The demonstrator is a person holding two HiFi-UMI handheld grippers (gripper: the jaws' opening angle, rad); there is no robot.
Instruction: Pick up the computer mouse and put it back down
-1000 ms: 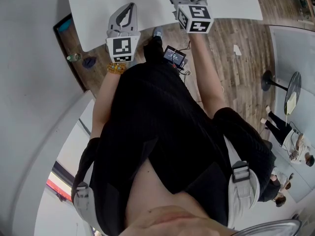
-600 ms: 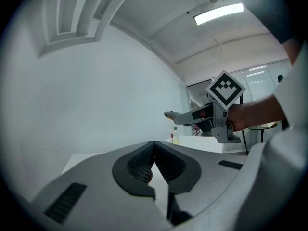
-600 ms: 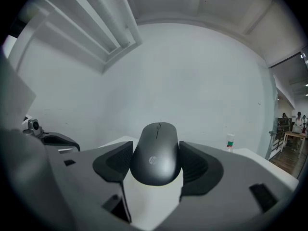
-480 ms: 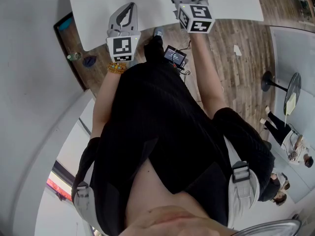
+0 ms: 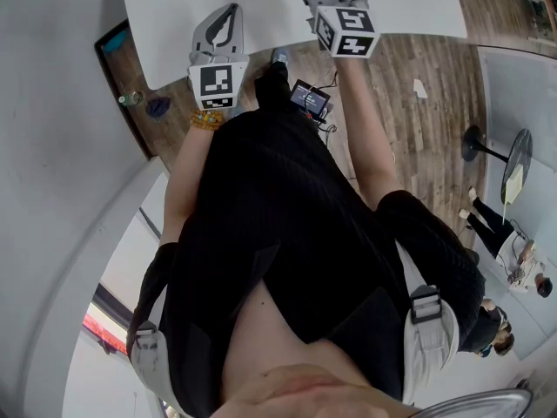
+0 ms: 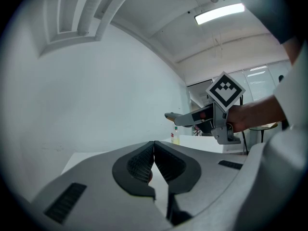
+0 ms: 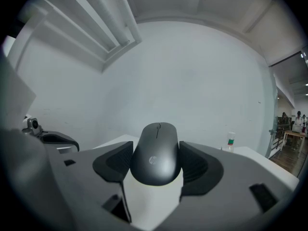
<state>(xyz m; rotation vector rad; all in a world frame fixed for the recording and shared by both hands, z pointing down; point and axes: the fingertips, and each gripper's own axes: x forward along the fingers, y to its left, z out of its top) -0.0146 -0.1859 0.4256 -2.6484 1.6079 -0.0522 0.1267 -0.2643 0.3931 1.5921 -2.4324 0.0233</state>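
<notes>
The computer mouse (image 7: 155,154) sat pinched between the jaws of the right tongs (image 7: 155,174), apparently lifted clear of the white counter (image 7: 150,207) below them. The pick-up step was judged complete, and setting the mouse back down remained. Off to one side, the left tongs (image 6: 154,154) were pressed together on nothing.

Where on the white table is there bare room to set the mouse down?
The white table is bare between the left gripper and the right gripper holding the grey computer mouse, and farther right; crowded only under the grippers.
</notes>
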